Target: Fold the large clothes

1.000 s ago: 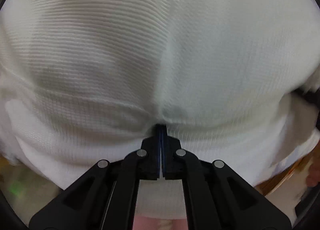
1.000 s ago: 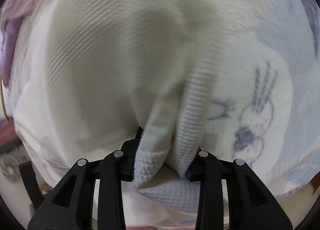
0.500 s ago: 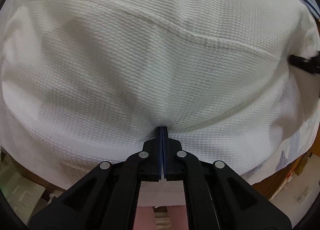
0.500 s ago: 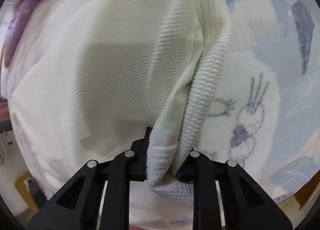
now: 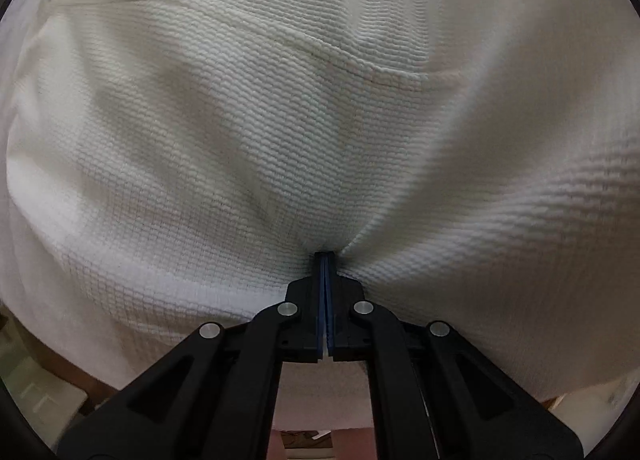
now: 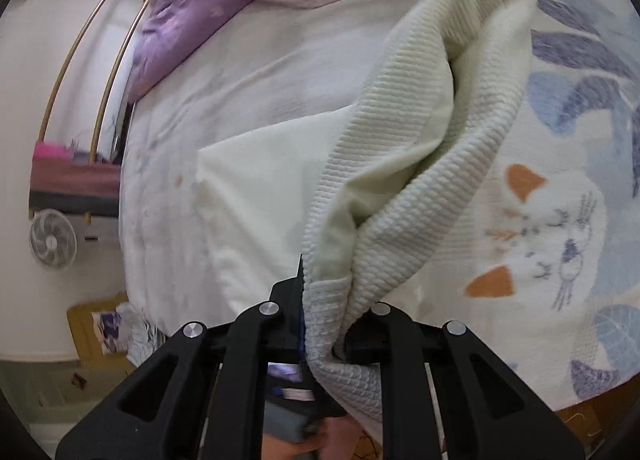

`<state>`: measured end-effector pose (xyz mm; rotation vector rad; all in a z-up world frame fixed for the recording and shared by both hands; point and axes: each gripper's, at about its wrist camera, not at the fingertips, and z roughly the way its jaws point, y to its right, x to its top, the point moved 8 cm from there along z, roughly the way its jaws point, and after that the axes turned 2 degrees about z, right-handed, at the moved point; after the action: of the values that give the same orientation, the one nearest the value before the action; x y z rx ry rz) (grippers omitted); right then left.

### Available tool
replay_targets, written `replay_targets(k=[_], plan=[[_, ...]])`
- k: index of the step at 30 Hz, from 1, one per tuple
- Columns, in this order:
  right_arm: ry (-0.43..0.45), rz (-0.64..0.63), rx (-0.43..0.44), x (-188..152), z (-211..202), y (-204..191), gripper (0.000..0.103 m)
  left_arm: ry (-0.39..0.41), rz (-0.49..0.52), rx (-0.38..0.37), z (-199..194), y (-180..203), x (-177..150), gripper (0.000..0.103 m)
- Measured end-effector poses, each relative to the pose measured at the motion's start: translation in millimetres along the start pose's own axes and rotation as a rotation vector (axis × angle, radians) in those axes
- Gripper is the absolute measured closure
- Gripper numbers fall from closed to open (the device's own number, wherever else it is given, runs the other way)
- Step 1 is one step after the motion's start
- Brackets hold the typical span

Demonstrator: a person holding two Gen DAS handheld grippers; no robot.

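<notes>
While both grippers pinch it, the white waffle-knit garment (image 6: 416, 187) hangs over the bed (image 6: 256, 71)
Left gripper (image 5: 325, 260) clamped on flat cloth; right gripper (image 6: 328, 300) closed around a bunched edge

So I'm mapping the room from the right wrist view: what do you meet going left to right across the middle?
White fan → plain white part of the bed cover → cream waffle-knit garment → rabbit print on the cover.
</notes>
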<state>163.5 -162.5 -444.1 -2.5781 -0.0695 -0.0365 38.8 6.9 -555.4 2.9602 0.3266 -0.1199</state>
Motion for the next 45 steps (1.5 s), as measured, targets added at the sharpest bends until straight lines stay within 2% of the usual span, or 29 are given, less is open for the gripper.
replay_targets(k=[2,3,5,8,13,15,17,19,20,21,22,23,24,25,27,28,30,31,32,33,34,35,36,37,38,40,42,44,45], plan=[[-0.015,-0.045,0.006,-5.0,5.3,-27.9,0.091,-0.05,0.004,-0.043,-14.9,-18.2,-2.2,0.102],[-0.019,-0.054,0.011,-4.4,8.8,-41.4,0.091,-0.045,-0.01,-0.069,-27.8,-22.4,4.0,0.103],[-0.024,-0.052,0.037,-4.4,21.8,-70.1,0.091,0.039,0.002,-0.093,-71.3,-45.7,16.2,0.103],[-0.044,-0.032,0.004,3.9,49.5,-96.3,0.091,0.09,-0.023,-0.098,-122.2,-99.1,32.6,0.103],[-0.09,-0.014,-0.012,12.1,96.2,-126.8,0.091,0.151,-0.034,-0.037,-169.6,-195.8,61.0,0.102],[-0.124,-0.012,-0.027,12.2,120.7,-136.9,0.091,0.158,-0.043,-0.029,-179.1,-227.0,61.3,0.102],[-0.143,0.003,-0.019,12.0,140.7,-145.2,0.091,0.167,-0.052,-0.004,-184.5,-249.5,74.4,0.102],[-0.161,0.003,-0.014,11.7,163.3,-152.3,0.09,0.168,-0.056,-0.008,-186.7,-249.1,91.5,0.102],[-0.187,0.001,-0.018,10.6,180.5,-155.9,0.086,0.157,-0.063,-0.018,-184.3,-255.6,95.3,0.102],[-0.227,0.022,0.003,8.9,196.9,-158.9,0.074,0.147,-0.072,-0.015,-181.1,-240.6,98.7,0.102],[-0.256,0.054,0.048,8.2,205.4,-162.3,0.061,0.133,-0.082,-0.009,-175.4,-242.1,105.2,0.102],[-0.287,0.103,0.134,7.5,210.9,-166.8,0.058,0.117,-0.092,-0.011,-173.0,-248.9,107.5,0.101],[-0.281,0.127,0.179,10.1,207.7,-168.8,0.051,0.107,-0.103,-0.012,-176.0,-254.2,107.8,0.101],[-0.25,0.129,0.191,15.0,200.7,-170.2,0.043,0.106,-0.111,-0.019,-175.3,-246.3,105.7,0.093],[-0.189,0.103,0.147,22.1,178.9,-161.0,0.035,0.111,-0.132,-0.053,-182.8,-244.4,98.1,0.069],[-0.178,0.1,0.126,23.0,171.6,-155.1,0.035,0.113,-0.134,-0.071,-186.4,-241.5,96.6,0.051],[-0.148,0.12,0.057,24.0,154.6,-131.6,0.035,0.122,-0.125,-0.146,-183.1,-231.2,103.2,0.048],[-0.138,0.15,0.037,21.9,144.2,-114.2,0.035,0.106,-0.124,-0.202,-179.0,-221.2,102.2,0.04],[-0.133,0.176,0.034,19.1,138.2,-102.3,0.035,0.057,-0.131,-0.273,-168.3,-209.2,98.7,0.027],[-0.13,0.213,0.03,14.8,131.0,-87.1,0.035,0.008,-0.157,-0.332,-153.9,-199.3,94.4,0.026],[-0.129,0.24,0.021,11.1,128.3,-77.5,0.035,-0.017,-0.186,-0.368,-141.3,-194.2,92.7,0.027],[-0.126,0.275,0.005,5.2,122.0,-61.1,0.035,-0.046,-0.215,-0.388,-126.9,-189.3,89.5,0.032],[-0.121,0.3,-0.007,0.6,119.7,-51.5,0.035,-0.081,-0.229,-0.332,-111.5,-190.1,85.4,0.047],[-0.115,0.333,-0.02,-6.4,113.1,-35.3,0.035,-0.096,-0.22,-0.261,-105.2,-193.3,82.9,0.089],[-0.118,0.356,-0.031,-9.6,109.9,-27.1,0.035,-0.086,-0.206,-0.227,-105.3,-195.3,81.4,0.091],[-0.12,0.399,-0.055,-19.6,107.6,-15.4,0.035,-0.027,-0.183,-0.254,-125.4,-193.9,82.8,0.093],[-0.113,0.401,-0.062,-28.1,100.8,-9.6,0.036,0.026,-0.121,-0.23,-151.7,-194.1,82.0,0.093],[-0.12,0.374,-0.03,-33.3,97.8,-14.0,0.05,0.055,-0.084,-0.207,-172.4,-201.9,81.6,0.093],[-0.126,0.342,-0.008,-36.0,97.1,-18.4,0.064,0.052,-0.084,-0.175,-174.2,-210.2,82.6,0.093]])
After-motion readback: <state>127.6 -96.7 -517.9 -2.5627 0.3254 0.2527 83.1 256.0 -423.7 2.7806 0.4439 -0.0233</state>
